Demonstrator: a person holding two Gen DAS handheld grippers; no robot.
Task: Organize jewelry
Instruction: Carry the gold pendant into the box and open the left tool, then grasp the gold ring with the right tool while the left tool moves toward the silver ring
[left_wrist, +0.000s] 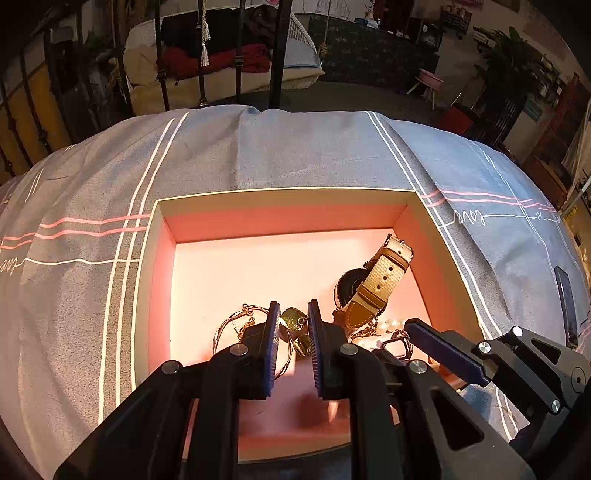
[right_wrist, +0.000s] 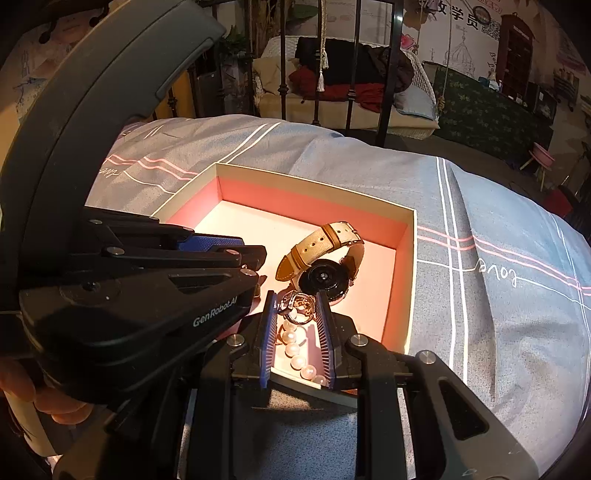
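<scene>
An open box (left_wrist: 284, 195) with a pink inside sits on the bed; it also shows in the right wrist view (right_wrist: 314, 182). In it lie a watch (left_wrist: 373, 288) (right_wrist: 325, 275) with a beige strap, a gold bangle (left_wrist: 236, 325), a green-stone piece (left_wrist: 293, 319), a pearl strand (right_wrist: 299, 354) (left_wrist: 388, 326) and a ring-like charm (right_wrist: 301, 304). My left gripper (left_wrist: 293, 314) is open over the green-stone piece, jaws on either side. My right gripper (right_wrist: 295, 304) is open over the pearls and charm, and shows in the left wrist view (left_wrist: 443, 347).
The box rests on a grey bedspread (left_wrist: 258, 155) with white and pink stripes. A dark phone (left_wrist: 565, 306) lies on the bedspread right of the box. A black metal bed frame (left_wrist: 277, 55) stands behind. The two grippers are close together over the box's near side.
</scene>
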